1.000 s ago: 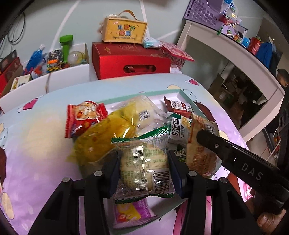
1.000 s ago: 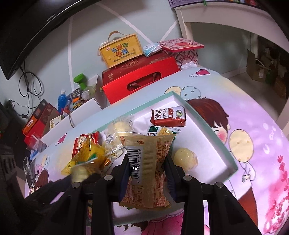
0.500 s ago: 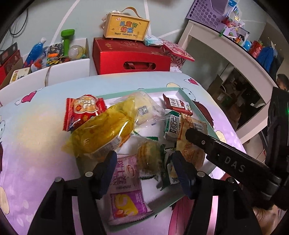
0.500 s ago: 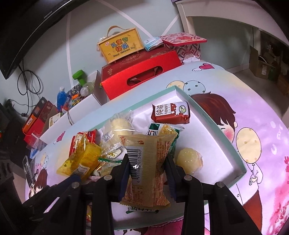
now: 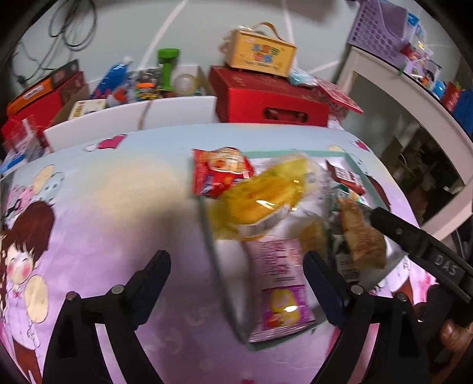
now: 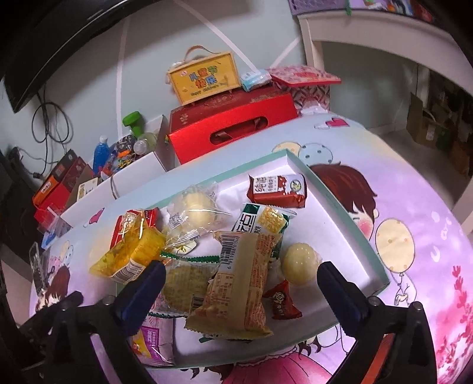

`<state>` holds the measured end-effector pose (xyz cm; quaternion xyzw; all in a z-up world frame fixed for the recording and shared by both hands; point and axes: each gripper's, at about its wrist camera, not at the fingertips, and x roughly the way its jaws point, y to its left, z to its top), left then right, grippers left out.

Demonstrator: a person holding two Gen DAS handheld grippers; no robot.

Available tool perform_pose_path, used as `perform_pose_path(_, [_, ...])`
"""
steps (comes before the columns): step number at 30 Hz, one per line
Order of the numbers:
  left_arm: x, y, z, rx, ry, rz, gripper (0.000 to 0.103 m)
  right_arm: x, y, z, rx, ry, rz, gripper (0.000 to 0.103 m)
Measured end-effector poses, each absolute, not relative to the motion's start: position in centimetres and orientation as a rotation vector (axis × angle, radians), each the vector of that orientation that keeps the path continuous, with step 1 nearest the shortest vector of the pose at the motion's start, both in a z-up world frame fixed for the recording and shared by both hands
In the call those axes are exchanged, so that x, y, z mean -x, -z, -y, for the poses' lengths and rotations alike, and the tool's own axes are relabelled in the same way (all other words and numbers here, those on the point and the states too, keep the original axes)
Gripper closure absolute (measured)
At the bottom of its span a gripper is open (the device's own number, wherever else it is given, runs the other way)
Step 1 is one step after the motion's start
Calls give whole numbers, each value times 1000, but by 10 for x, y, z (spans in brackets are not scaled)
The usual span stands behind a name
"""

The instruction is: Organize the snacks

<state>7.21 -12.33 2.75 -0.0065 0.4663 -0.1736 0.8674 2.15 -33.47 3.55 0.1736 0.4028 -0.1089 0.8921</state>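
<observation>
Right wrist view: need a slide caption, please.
Open right gripper above a tan snack packet lying among other snacks in the shallow tray.

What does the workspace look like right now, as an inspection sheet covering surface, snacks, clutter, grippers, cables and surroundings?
Surface: table with cartoon cloth.
Job's things: shallow tray holds mixed snacks; tan packet lies on top; yellow packet and red packet overhang the tray's edge.
Clutter: red gift box, yellow carry box, white box of bottles.
Grippers: left gripper open, over the tray's edge; right gripper open, over the tan packet.
Cables: black cables on the wall.
Surroundings: white shelf unit, lilac basket.
</observation>
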Motion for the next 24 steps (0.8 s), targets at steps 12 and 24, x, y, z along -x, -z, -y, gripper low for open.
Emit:
perform_pose_path(12, [-48, -25, 78, 58, 266, -966, 2, -9, -49, 305, -228, 172, -847, 0])
perform_pose_path(24, [-13, -27, 54, 68, 166, -938, 2, 25, -57, 283, -189, 127, -832, 0])
